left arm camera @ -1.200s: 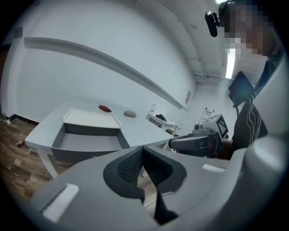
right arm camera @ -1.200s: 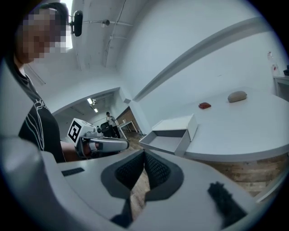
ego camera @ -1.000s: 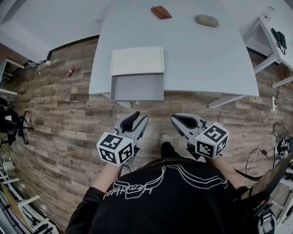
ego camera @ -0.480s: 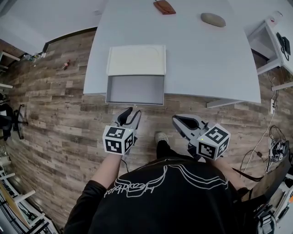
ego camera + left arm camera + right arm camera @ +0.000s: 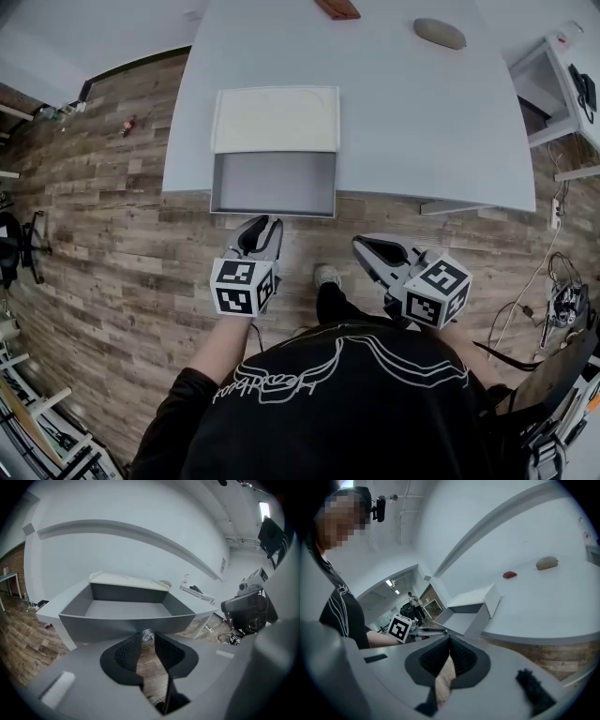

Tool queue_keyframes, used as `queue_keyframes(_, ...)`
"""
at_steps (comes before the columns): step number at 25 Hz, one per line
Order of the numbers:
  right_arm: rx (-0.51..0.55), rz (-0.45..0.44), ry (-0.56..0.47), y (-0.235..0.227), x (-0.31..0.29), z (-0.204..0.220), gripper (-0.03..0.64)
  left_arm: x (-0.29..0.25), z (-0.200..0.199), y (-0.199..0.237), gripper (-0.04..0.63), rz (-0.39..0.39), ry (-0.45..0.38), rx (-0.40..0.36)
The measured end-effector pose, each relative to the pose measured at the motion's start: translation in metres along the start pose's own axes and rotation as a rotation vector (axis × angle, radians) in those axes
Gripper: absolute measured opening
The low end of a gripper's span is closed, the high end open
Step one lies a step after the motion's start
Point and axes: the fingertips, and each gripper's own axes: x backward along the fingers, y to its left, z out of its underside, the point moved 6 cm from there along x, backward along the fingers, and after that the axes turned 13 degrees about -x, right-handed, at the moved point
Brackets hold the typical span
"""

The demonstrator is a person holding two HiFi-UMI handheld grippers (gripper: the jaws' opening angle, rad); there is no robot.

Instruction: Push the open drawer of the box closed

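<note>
A box with a cream top point(image 5: 274, 119) sits at the near edge of the white table point(image 5: 422, 122). Its grey drawer point(image 5: 274, 183) is pulled out toward me and is empty. My left gripper point(image 5: 263, 225) points at the drawer front point(image 5: 126, 623), just short of it. Its jaws are closing with a narrow gap left between them. The drawer's small clear knob point(image 5: 147, 634) shows right at the jaw tips, and the pads do not press on it. My right gripper point(image 5: 364, 244) hangs lower right over the floor, shut and empty, with its tips point(image 5: 450, 640) meeting.
A brown object point(image 5: 336, 7) and a grey pebble-shaped object point(image 5: 439, 33) lie at the table's far side. A white side desk point(image 5: 562, 84) stands to the right, with cables point(image 5: 562, 300) on the wood floor below it. My shoe point(image 5: 325, 276) is between the grippers.
My left gripper has moved forward to the drawer front and turned straight toward it, and its jaws have drawn closer together. The right gripper has stayed put.
</note>
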Motion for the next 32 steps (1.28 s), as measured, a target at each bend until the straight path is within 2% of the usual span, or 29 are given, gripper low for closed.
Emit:
queue_keyframes(2, -0.003, 0.0, 0.005, 0.0, -0.002, 0.001, 0.008, 0.001, 0.002, 0.0, 0.082, -0.003, 0.002, 0.001)
queue_keyframes(6, -0.003, -0.001, 0.015, -0.001, -0.005, 0.0, 0.008, 0.001, 0.001, -0.001, 0.08, -0.013, 0.003, -0.007)
queue_keyframes(14, -0.013, 0.0, 0.039, -0.008, -0.012, 0.002, 0.008, -0.001, -0.004, -0.002, 0.078, -0.008, -0.012, 0.022)
queue_keyframes(22, -0.024, -0.002, 0.06, -0.017, -0.016, 0.004, 0.008, -0.018, -0.02, 0.008, 0.078, -0.019, -0.038, 0.031)
queue_keyframes(32, -0.03, 0.001, 0.067, -0.03, -0.026, -0.012, 0.008, -0.044, -0.043, 0.03, 0.078, -0.026, -0.039, 0.024)
